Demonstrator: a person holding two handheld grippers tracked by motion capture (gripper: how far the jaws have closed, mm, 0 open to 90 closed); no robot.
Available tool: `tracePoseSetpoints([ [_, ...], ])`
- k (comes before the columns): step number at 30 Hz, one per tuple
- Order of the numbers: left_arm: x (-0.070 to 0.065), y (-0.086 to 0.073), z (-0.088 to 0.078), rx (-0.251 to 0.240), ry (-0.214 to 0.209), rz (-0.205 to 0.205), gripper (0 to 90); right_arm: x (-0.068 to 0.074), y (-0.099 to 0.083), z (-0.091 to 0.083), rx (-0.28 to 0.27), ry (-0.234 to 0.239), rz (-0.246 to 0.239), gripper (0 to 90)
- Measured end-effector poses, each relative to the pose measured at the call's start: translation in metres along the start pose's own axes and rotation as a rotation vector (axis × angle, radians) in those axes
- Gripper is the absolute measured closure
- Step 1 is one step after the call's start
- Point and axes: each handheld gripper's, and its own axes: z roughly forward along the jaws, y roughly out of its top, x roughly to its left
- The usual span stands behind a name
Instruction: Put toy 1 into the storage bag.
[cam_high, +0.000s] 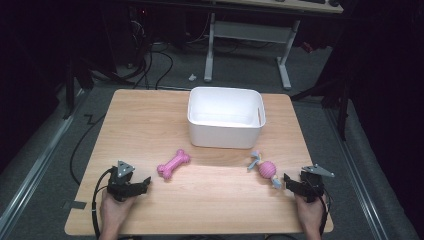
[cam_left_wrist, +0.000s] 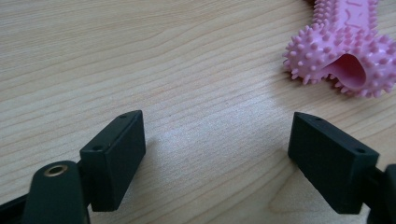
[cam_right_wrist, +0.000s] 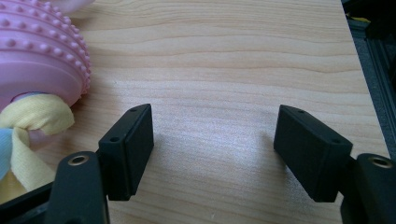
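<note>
A wooden table (cam_high: 150, 115) was seen from above, with a person's two hands at its near edge, each holding a black two-jaw gripper. Taking the white bin (cam_high: 226, 117) at the far middle of the table as the landmark, everything else lay nearer to the person than it did.

Nearest, and well to the left of the bin, the left gripper (cam_high: 141, 185) rested low over the wood with its jaws spread wide and nothing between them. Well to the right of the bin, the right gripper (cam_high: 291, 183) sat the same way, jaws wide and empty (bare wood grain showed between both pairs in the gripper views).

Farther in, closer to the bin's front wall, lay two toys. A pink spiky bone (cam_high: 173, 164) lay aslant, just ahead and to the right of the left gripper. A pink ribbed ball with knotted cloth ends (cam_high: 267, 170) lay near the right gripper, its nearer cloth end almost at the jaws.

Farthest, the bin stood upright and appeared empty.

The likely risk lay in the grasping. The bone's soft spikes and rounded ends could let it twist or squirt out of a pinch taken off centre. Gripping the ball toy by its loose cloth could leave the ball swinging, so that it struck the bin's rim instead of dropping inside.
</note>
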Motion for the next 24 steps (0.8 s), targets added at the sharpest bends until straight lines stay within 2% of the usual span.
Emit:
tracePoseSetpoints([
  [5,0.000,0.001,0.001,0.005,-0.010,0.010,16.3,0.000,0.000,0.000,-0.001,-0.002,-0.001,29.0],
  [15,0.000,0.001,-0.002,0.023,0.009,0.010,16.4,0.000,0.000,0.000,-0.001,-0.003,-0.001,29.0],
  [24,-0.001,0.002,-0.013,-0.001,-0.016,-0.007,17.6,0.000,0.000,0.000,-0.001,-0.003,0.000,29.0],
])
